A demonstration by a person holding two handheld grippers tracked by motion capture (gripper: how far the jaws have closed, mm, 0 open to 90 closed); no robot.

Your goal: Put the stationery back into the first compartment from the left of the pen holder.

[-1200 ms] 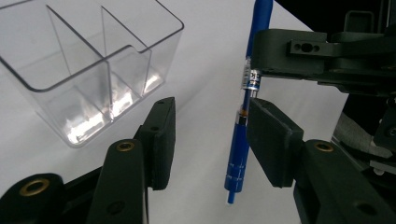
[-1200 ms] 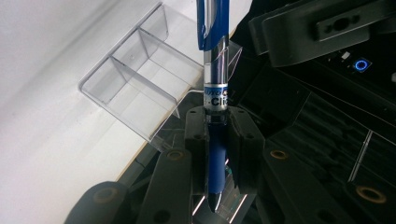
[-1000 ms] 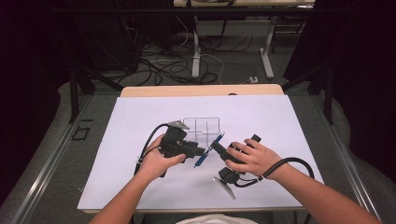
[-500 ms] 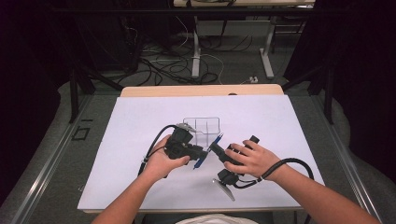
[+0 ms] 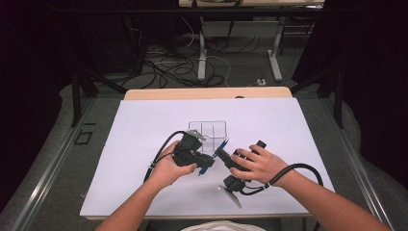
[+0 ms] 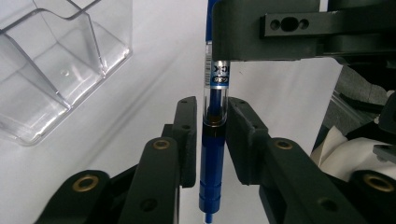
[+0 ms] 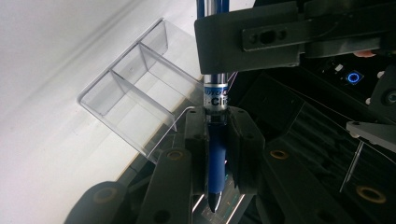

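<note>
- Since a second ago the left gripper (image 5: 204, 161) has edged in toward the pen (image 5: 215, 155), and its jaws have just been closing with the pen between them; the right gripper (image 5: 222, 153) has not budged.
- The pen, blue with a clear section near its grip, now hangs in the air between the two hands, above the white sheet (image 5: 120, 144) and just in front of the clear divided box (image 5: 208, 130).
- In the left gripper view the pen (image 6: 214, 154) stands upright between the jaws, whose pads lie against its barrel on both sides: the left gripper (image 6: 212, 135) looks clamped on it, or a hair short of it.
- In the right gripper view the right gripper (image 7: 215, 140) is clenched on the pen (image 7: 215, 163) at its blue grip part, tip pointing toward the camera.
- So both claws now have hold of the same pen, one at each end. My reading is that this is a handover or a pull-apart, and the pen is not yet in the box.
- The clear box (image 6: 51, 70) sits empty beside the left claw.
</note>
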